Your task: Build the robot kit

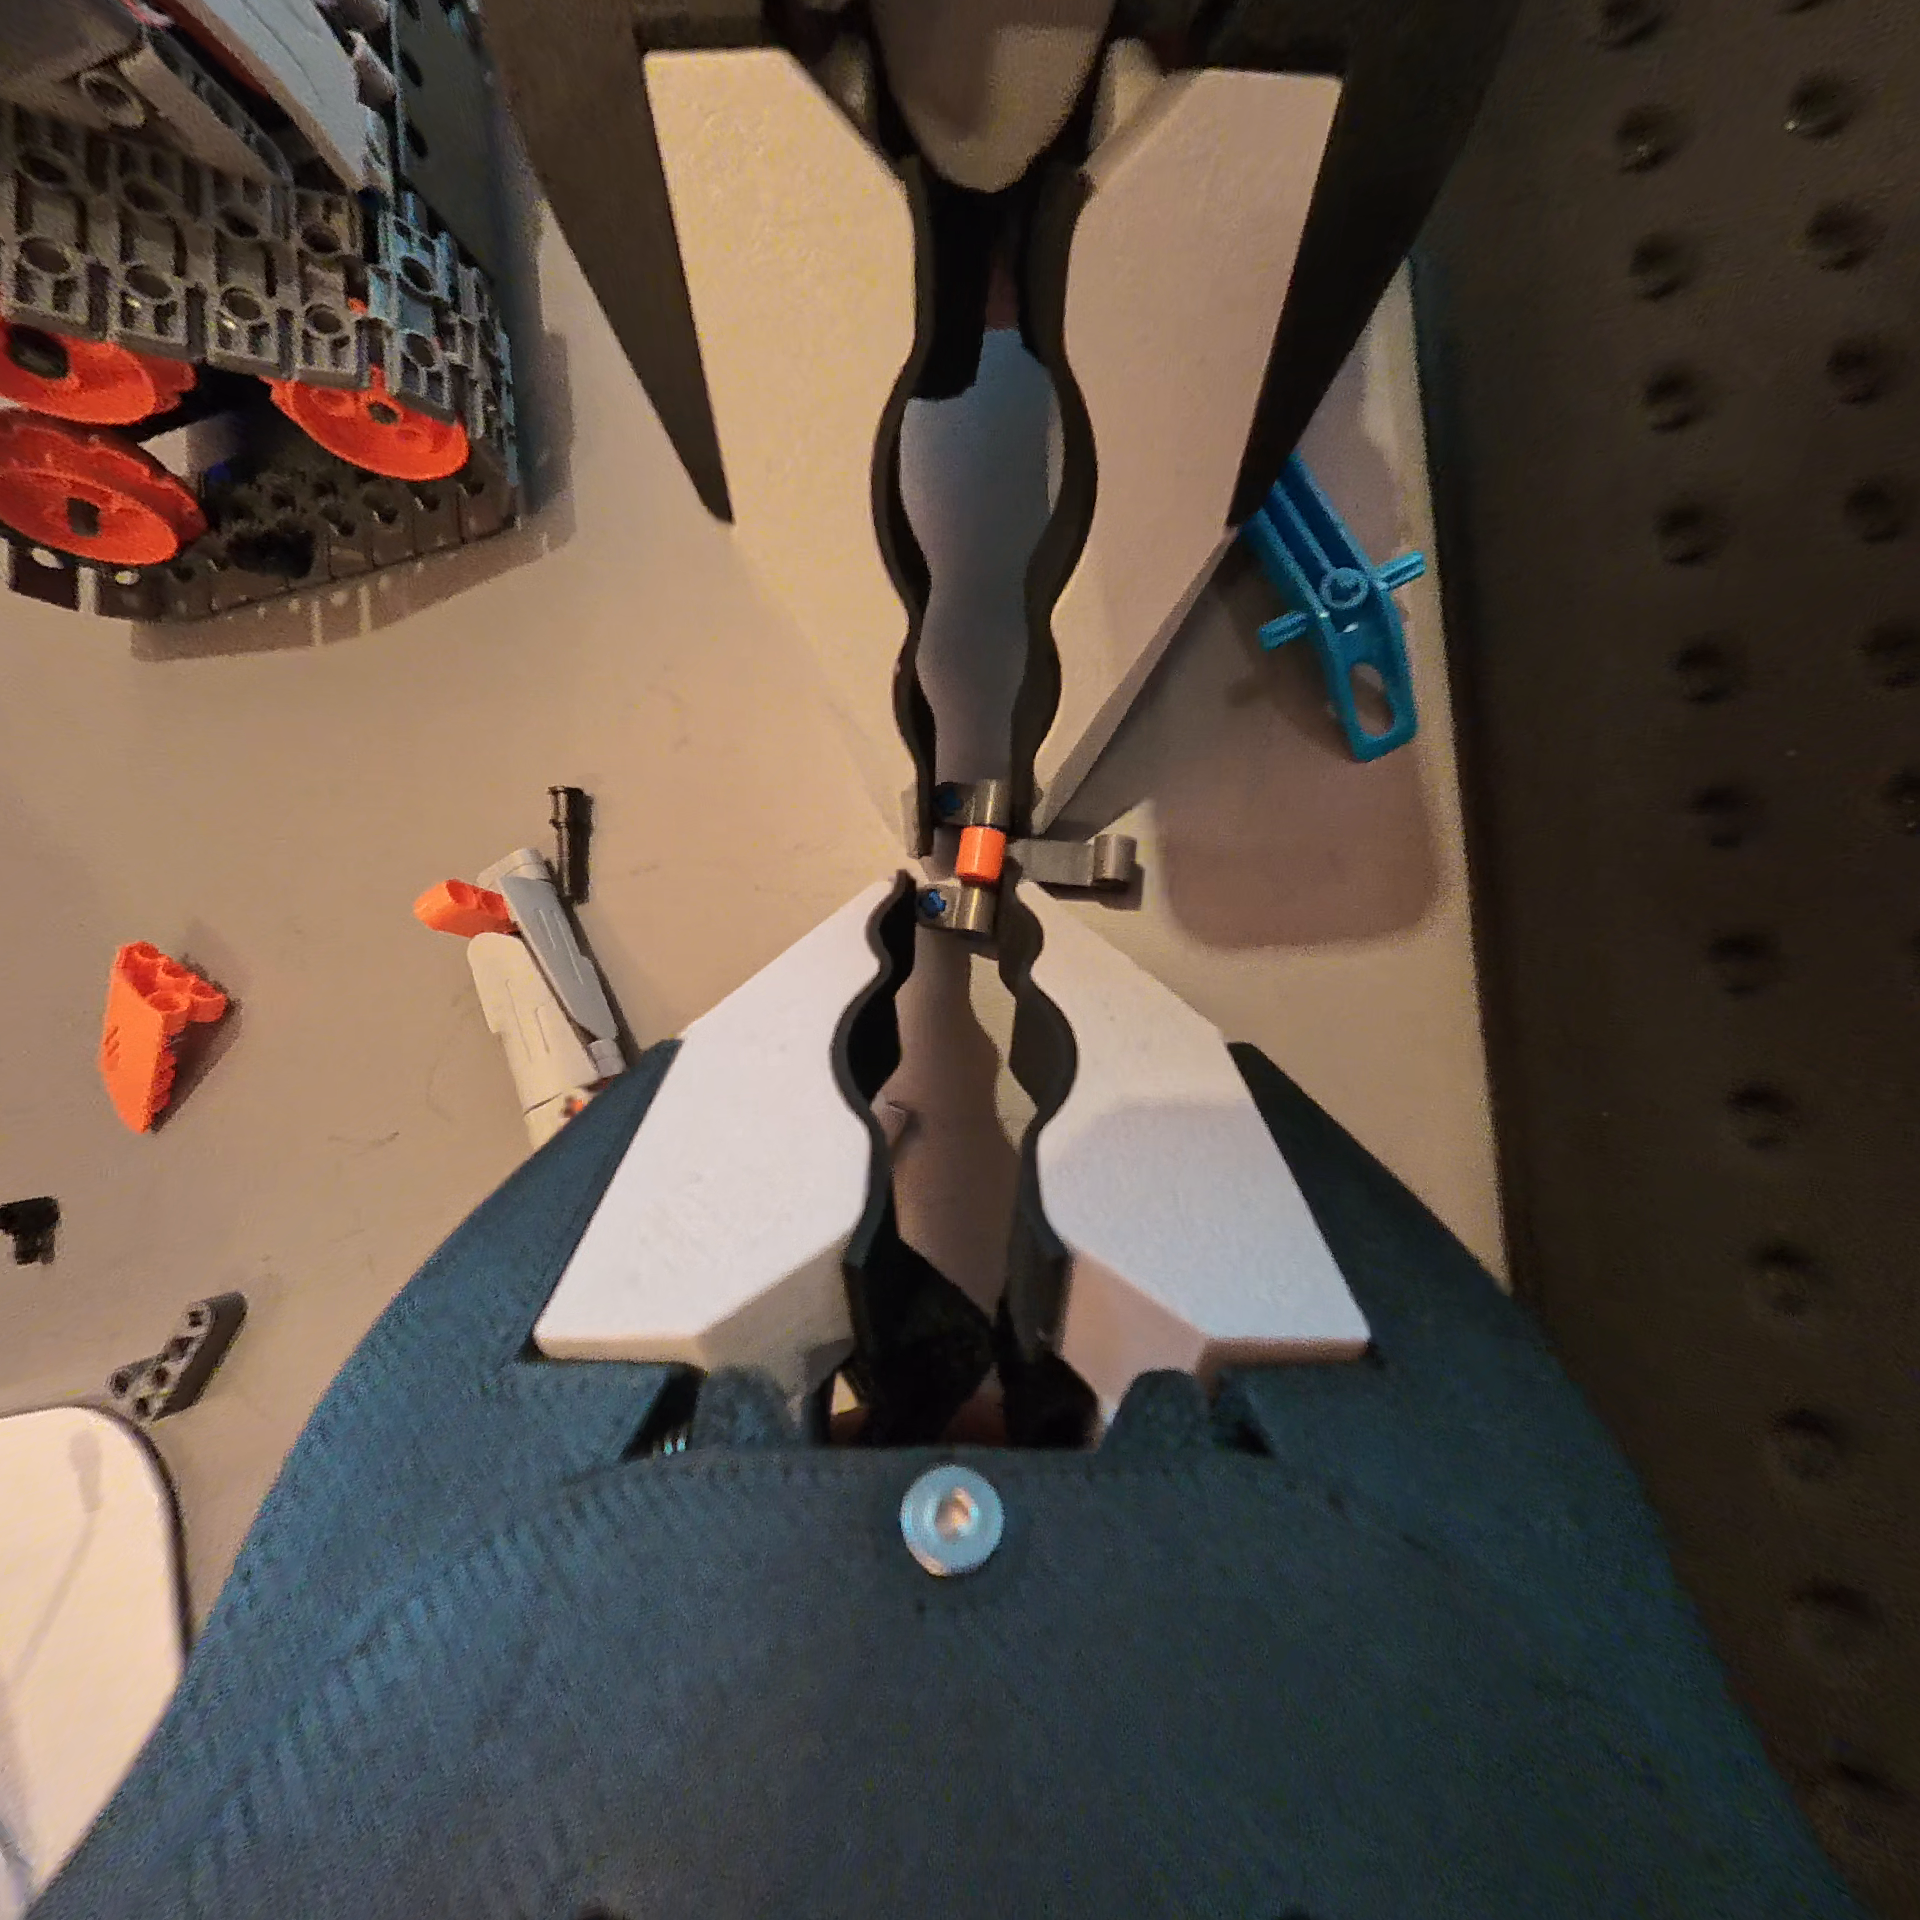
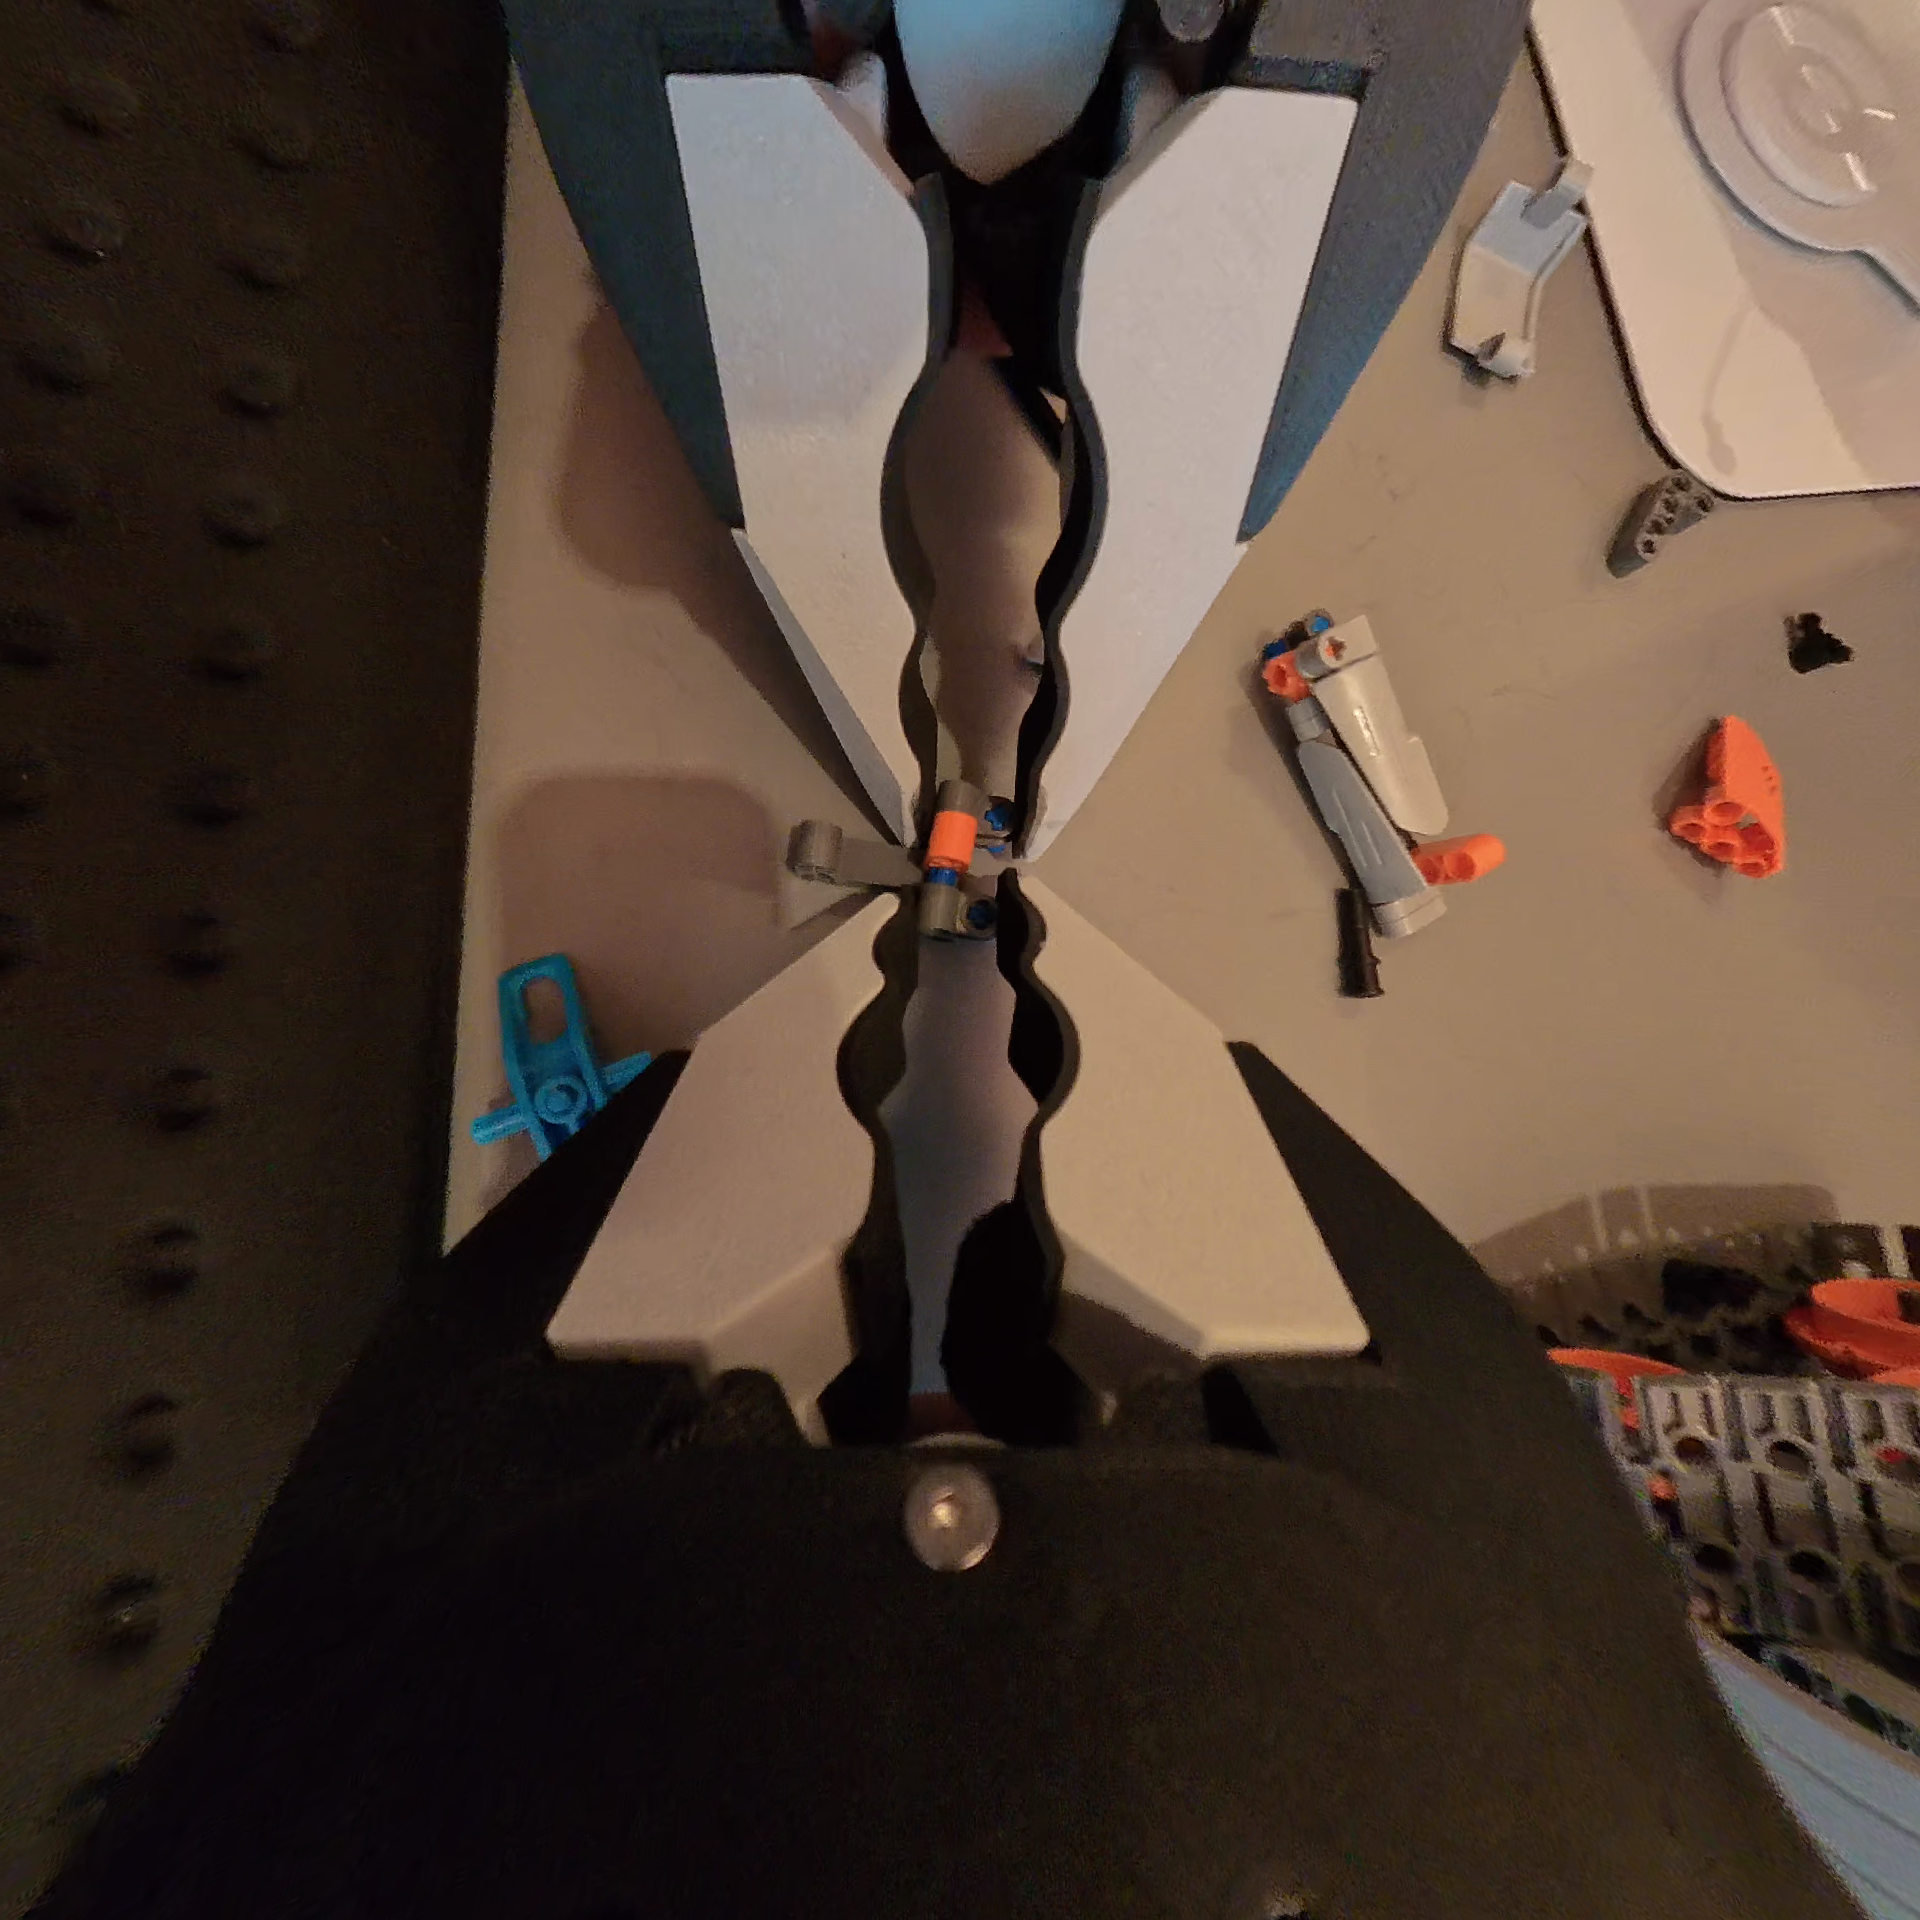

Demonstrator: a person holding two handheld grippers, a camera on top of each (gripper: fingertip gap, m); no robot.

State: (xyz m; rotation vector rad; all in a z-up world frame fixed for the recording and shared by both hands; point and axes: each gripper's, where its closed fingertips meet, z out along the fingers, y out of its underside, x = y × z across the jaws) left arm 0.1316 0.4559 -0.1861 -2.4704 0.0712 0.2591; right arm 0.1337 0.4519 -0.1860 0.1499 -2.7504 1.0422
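Left gripper: you hold it tip to tip with the other one; its jaws are nearly closed and pinch the lower grey end of a small brick assembly
Right gripper: your jaws here are also nearly closed; they clamp the other grey end of the same assembly, so the piece hangs between both tips above the table
Small assembly: two grey connectors with blue pins, an orange bush between them; a grey lever arm sticks out sideways toward the table edge
Blue part: a curved blue brick piece lies on the table near the dark studded mat, close beside the right gripper's finger
Grey and orange sub-build: it lies flat on the table, well apart from the tips; a black pin lies just beside its end
Orange wedge piece: alone on the table, farther out
Tracked model: grey tread links and orange wheels; it stands at the edge of the left wrist view
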